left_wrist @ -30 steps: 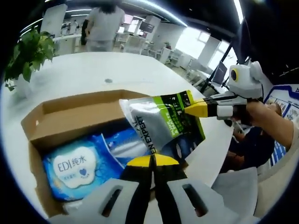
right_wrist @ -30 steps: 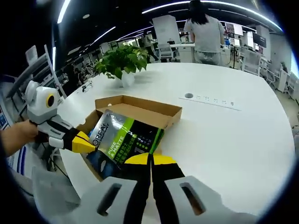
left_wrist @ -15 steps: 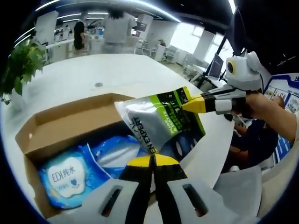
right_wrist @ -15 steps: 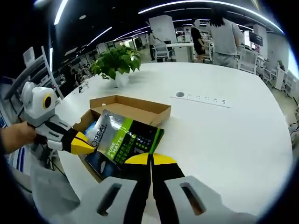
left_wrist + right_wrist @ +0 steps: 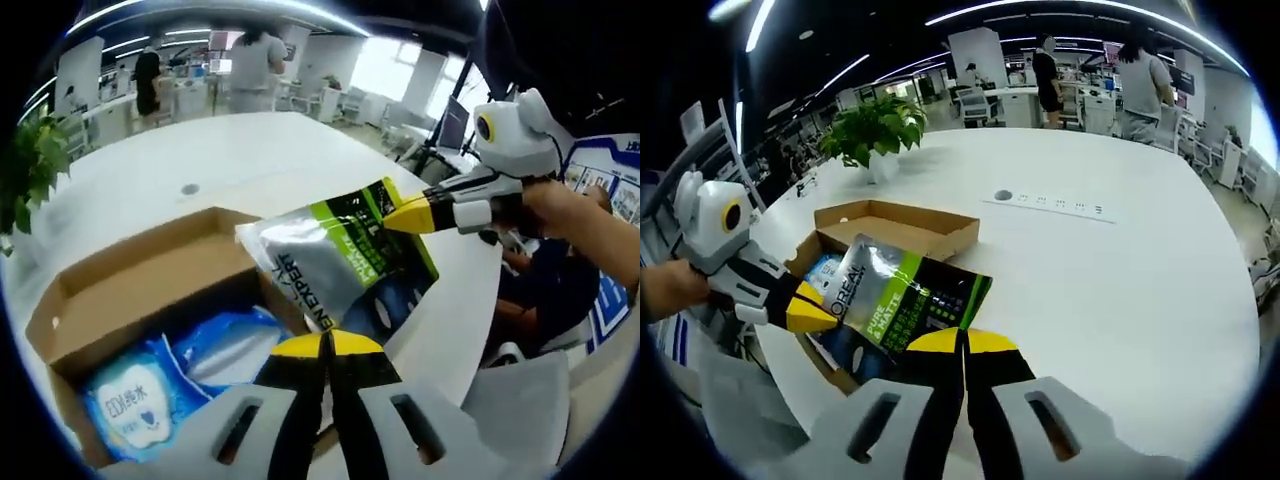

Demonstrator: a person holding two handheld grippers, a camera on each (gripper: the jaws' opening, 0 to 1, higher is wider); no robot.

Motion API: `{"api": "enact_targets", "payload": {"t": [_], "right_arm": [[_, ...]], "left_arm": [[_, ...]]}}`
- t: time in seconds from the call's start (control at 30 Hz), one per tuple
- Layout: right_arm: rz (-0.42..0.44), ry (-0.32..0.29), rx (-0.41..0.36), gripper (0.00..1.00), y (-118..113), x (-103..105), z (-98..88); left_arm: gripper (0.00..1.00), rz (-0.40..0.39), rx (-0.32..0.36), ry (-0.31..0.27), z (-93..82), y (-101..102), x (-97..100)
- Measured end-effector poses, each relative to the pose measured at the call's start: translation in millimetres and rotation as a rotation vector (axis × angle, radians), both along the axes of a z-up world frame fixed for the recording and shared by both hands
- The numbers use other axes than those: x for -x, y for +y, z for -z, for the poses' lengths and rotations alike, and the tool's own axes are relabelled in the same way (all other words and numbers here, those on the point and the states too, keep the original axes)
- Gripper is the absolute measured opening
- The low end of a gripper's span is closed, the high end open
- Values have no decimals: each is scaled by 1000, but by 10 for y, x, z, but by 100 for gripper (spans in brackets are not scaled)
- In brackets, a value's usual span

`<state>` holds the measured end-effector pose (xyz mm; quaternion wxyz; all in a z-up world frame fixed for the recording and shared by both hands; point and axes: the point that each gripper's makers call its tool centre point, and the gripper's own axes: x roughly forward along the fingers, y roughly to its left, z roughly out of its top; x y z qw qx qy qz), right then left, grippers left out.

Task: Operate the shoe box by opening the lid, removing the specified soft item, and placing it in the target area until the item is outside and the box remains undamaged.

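Both grippers clamped on the pouch (image 5: 345, 270): left gripper (image 5: 326, 345) jaws closed on one edge, right gripper (image 5: 962, 342) jaws closed on the opposite edge. Pouch held above the open shoe box (image 5: 902, 226) on the white counter (image 5: 1110, 290). Blue wipes pack (image 5: 135, 405) lies inside the box.

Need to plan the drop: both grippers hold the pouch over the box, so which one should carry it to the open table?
Probably right. The right gripper grips the pouch at its edge facing the bare table; the left gripper sits on the box side.
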<state>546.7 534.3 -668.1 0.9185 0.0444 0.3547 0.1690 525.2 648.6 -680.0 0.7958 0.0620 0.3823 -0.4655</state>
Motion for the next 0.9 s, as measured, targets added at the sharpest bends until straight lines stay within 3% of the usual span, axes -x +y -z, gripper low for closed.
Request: {"api": "enact_targets", "payload": {"t": [0.33, 0.9], "right_arm": [[21, 22, 26, 0, -192, -28, 88], [51, 50, 40, 0, -337, -111, 280]], "left_arm": [[0, 71, -51, -28, 49, -196, -32], [0, 130, -123, -43, 213, -338, -142]]}}
